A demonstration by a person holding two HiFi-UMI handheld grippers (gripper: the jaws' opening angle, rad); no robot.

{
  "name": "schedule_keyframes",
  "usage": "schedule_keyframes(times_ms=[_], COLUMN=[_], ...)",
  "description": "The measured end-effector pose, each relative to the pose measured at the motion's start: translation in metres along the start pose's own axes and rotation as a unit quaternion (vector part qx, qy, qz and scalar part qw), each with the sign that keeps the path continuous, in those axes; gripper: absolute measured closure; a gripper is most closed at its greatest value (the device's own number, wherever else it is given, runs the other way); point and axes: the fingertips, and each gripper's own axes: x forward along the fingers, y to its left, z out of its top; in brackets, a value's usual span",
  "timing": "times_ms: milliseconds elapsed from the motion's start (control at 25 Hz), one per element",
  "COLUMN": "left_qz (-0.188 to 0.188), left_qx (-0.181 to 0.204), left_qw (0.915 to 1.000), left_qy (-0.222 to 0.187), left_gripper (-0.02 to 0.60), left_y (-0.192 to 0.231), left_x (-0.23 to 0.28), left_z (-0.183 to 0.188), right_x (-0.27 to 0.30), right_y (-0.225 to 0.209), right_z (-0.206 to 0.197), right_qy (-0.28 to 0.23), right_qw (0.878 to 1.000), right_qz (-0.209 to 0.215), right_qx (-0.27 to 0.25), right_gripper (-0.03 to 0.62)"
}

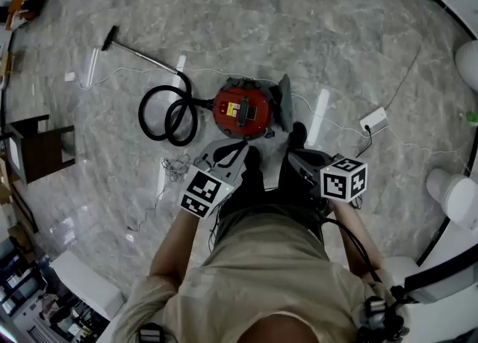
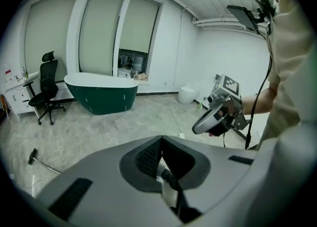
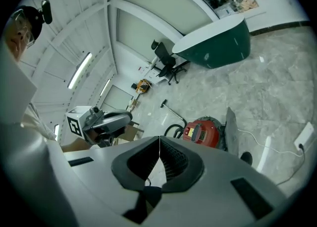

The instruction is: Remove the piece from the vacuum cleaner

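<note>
A coiled black hose (image 1: 168,113) lies on the floor (image 1: 336,42) just left of the red vacuum cleaner (image 1: 240,108). The left gripper (image 2: 161,139) hovers on the vacuum cleaner's near side, its jaws closed on nothing. A grey piece (image 1: 284,102) stands upright against the vacuum cleaner's right flank. The right gripper (image 3: 159,139), near the vacuum cleaner's right, has its jaws closed and empty.

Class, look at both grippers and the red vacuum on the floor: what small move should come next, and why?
Probably lower both grippers toward the vacuum. The left gripper and the right gripper are shut and empty. Both hang in the air, well short of the vacuum, which sits on the floor just ahead of the person's feet. Nothing on it can be gripped from there.
</note>
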Motion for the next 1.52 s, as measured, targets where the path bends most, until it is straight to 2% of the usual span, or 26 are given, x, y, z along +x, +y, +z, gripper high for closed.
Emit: schedule_keyframes(times_ms=[160, 360, 600, 720, 840, 1080, 1200, 1360, 1520], left_qz=[-0.003, -0.016, -0.011, -0.002, 0.0, -0.005, 0.0, -0.005, -0.015], left_qx=[-0.015, -0.036, -0.039, -0.041, -0.066, -0.103, -0.128, -0.151, -0.161], left_qw=[0.9995, 0.9978, 0.9973, 0.9978, 0.9974, 0.9945, 0.9915, 0.9881, 0.9861], left_qy=[0.027, 0.053, 0.06, 0.052, 0.028, 0.017, 0.025, 0.03, 0.039], left_gripper=[0.577, 0.577, 0.577, 0.577, 0.577, 0.577, 0.577, 0.577, 0.577], left_y=[0.012, 0.013, 0.04, 0.056, 0.066, 0.067, 0.064, 0.053, 0.045], left_x=[0.03, 0.057, 0.096, 0.118, 0.135, 0.163, 0.173, 0.182, 0.185], left_z=[-0.022, -0.054, -0.085, -0.099, -0.109, -0.151, -0.175, -0.194, -0.211], right_x=[0.009, 0.027, 0.062, 0.082, 0.102, 0.15, 0.172, 0.188, 0.194], right_y=[-0.045, -0.087, -0.121, -0.146, -0.181, -0.254, -0.28, -0.304, -0.326], right_z=[0.003, -0.024, -0.044, -0.057, -0.064, -0.073, -0.081, -0.074, -0.07], right_qy=[-0.003, 0.021, 0.059, 0.085, 0.107, 0.107, 0.118, 0.106, 0.105], right_qw=[1.0, 0.997, 0.996, 0.994, 0.991, 0.984, 0.981, 0.983, 0.98], right_qz=[-0.012, -0.03, -0.035, -0.044, -0.075, -0.133, -0.145, -0.142, -0.158], right_qx=[0.023, 0.062, 0.061, 0.048, 0.034, 0.043, 0.045, 0.047, 0.063], right_gripper=[0.592, 0.592, 0.592, 0.591, 0.591, 0.591, 0.591, 0.586, 0.304])
